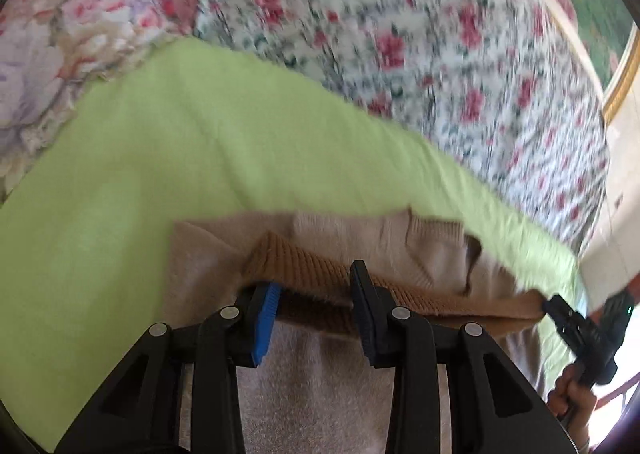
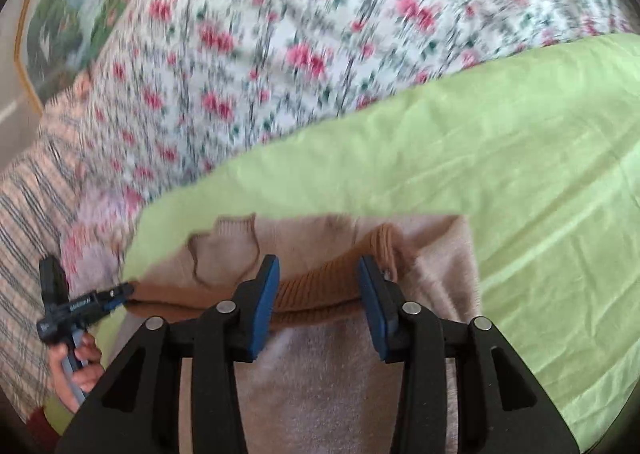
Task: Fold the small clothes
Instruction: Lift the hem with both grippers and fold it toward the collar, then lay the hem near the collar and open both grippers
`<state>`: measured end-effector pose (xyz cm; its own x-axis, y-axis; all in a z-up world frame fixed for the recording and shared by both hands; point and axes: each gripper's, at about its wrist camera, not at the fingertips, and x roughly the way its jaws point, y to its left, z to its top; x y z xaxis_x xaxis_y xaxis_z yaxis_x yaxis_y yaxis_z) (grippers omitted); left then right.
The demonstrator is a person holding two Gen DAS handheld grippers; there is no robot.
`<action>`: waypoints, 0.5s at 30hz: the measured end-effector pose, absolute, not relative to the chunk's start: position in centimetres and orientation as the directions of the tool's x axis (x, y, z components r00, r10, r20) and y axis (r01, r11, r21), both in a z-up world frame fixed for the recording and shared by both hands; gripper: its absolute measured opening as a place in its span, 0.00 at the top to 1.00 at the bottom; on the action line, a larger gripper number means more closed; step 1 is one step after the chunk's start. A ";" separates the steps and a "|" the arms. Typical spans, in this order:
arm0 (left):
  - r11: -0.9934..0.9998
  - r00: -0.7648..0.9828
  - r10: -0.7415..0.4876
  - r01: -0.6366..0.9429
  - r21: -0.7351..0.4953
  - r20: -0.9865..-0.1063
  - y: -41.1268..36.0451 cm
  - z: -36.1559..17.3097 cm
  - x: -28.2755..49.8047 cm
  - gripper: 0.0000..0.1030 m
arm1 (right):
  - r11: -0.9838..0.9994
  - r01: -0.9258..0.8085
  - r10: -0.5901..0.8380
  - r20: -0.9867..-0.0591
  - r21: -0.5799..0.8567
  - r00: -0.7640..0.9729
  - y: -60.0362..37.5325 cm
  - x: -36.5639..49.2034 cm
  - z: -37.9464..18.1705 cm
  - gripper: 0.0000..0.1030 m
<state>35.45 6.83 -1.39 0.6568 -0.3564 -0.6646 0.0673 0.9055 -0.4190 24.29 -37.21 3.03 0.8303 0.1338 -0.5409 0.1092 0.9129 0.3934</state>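
Observation:
A small beige knit sweater (image 1: 320, 374) with a tan ribbed hem (image 1: 312, 274) lies on a light green cloth (image 1: 180, 141). My left gripper (image 1: 316, 294) holds the tan hem between its jaws, lifted off the beige body and carried over it. My right gripper (image 2: 320, 290) grips the same tan hem (image 2: 316, 290) at its other end. Each gripper shows in the other's view, the right one (image 1: 560, 308) at the hem's right end and the left one (image 2: 120, 292) at its left end. The sweater (image 2: 320, 374) fills the low middle of the right wrist view.
The green cloth (image 2: 520, 173) lies on a bed with a rose-patterned spread (image 1: 400, 33). A pale floral pillow or quilt (image 1: 48, 53) lies at the left. A striped blanket (image 2: 32, 213) lies at the bed's edge. A gold-framed picture (image 1: 624, 65) stands beyond the bed.

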 end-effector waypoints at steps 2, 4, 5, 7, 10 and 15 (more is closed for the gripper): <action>0.902 0.669 -0.358 0.067 -0.426 -0.652 6.9 -0.6 35.7 0.65 | 0.908 0.134 0.109 -0.531 0.398 0.840 -37.7 24.8 3.8 0.39; 0.910 0.669 -0.340 0.057 -0.410 -0.661 6.5 0.0 36.8 0.65 | 0.899 0.160 0.086 -0.522 0.408 0.849 -38.2 25.8 4.8 0.38; 0.917 0.671 -0.326 0.053 -0.396 -0.666 6.2 0.4 37.5 0.65 | 0.892 0.175 0.076 -0.520 0.416 0.851 -38.5 26.2 5.3 0.38; 0.927 0.680 -0.298 0.040 -0.372 -0.670 5.9 1.3 38.2 0.64 | 0.877 0.177 0.075 -0.492 0.446 0.867 -39.0 25.9 6.5 0.38; 0.931 0.718 -0.275 0.034 -0.363 -0.639 6.9 3.1 37.2 0.46 | 0.881 0.129 0.108 -0.461 0.454 0.881 -38.4 24.3 7.3 0.38; 0.923 0.727 -0.266 0.003 -0.385 -0.633 9.3 3.0 33.6 0.45 | 0.887 0.090 0.179 -0.519 0.452 0.836 -36.4 20.5 4.6 0.38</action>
<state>33.57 9.30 2.96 0.7273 -0.2664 -0.6325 0.0029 0.9228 -0.3853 20.54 -36.41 4.55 0.8357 0.1792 -0.5191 0.0904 0.8875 0.4519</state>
